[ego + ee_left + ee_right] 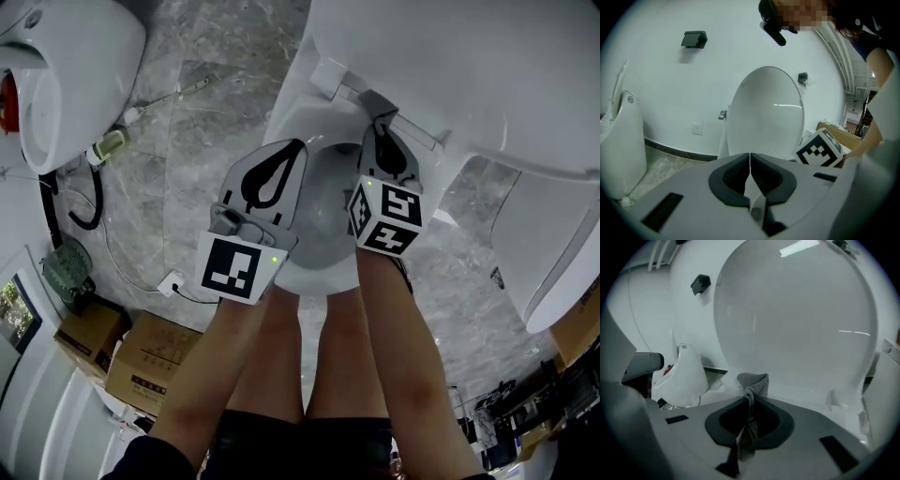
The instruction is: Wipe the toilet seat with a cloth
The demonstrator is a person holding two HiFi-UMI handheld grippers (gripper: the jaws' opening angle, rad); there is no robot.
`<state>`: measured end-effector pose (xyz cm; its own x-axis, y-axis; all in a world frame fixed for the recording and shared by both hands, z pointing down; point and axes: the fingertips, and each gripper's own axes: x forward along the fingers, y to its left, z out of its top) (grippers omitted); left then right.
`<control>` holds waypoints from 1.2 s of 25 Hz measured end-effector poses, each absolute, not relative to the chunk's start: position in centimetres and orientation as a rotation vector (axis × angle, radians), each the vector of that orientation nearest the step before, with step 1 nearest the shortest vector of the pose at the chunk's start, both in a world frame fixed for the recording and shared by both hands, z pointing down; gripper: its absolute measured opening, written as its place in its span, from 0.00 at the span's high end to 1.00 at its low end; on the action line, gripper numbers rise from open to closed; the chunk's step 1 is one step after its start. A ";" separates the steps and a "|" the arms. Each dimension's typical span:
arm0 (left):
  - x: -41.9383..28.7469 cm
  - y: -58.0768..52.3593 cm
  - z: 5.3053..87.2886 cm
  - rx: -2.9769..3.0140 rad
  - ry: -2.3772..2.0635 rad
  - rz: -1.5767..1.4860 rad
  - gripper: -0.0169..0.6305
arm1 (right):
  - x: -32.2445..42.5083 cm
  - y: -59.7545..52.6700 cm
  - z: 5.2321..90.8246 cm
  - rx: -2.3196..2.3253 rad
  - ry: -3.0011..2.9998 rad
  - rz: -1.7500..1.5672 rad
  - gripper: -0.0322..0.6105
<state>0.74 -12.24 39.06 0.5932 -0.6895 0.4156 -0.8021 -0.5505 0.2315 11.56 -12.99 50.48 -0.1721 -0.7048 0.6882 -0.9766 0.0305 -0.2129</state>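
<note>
The white toilet (292,122) stands below me with its lid (450,66) raised toward the upper right. My right gripper (380,120) is shut on a small grey cloth (375,101) and reaches over the bowl's far rim near the hinge. In the right gripper view the cloth (752,379) sticks up from between the closed jaws of that gripper (751,398), in front of the lid (797,319). My left gripper (296,148) hovers over the bowl's left rim. Its jaws (750,157) are shut with nothing between them, facing the upright lid (766,117).
A white urinal (56,75) hangs at the left, with cables (122,141) and a socket (172,281) on the marble floor. Cardboard boxes (141,361) sit at lower left. The person's bare legs (281,375) stand close against the bowl's front.
</note>
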 end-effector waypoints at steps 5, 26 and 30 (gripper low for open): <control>-1.3 -11.9 38.7 2.412 -1.218 0.411 0.94 | 4.1 -15.6 49.6 1.478 -2.136 0.899 0.89; -2.5 -12.0 38.4 2.435 -1.198 0.402 0.94 | 10.2 -10.9 51.8 1.480 -1.949 0.774 0.89; -2.7 -12.0 38.3 2.441 -1.199 0.411 0.94 | 3.1 -12.0 51.4 1.329 -2.108 0.755 0.89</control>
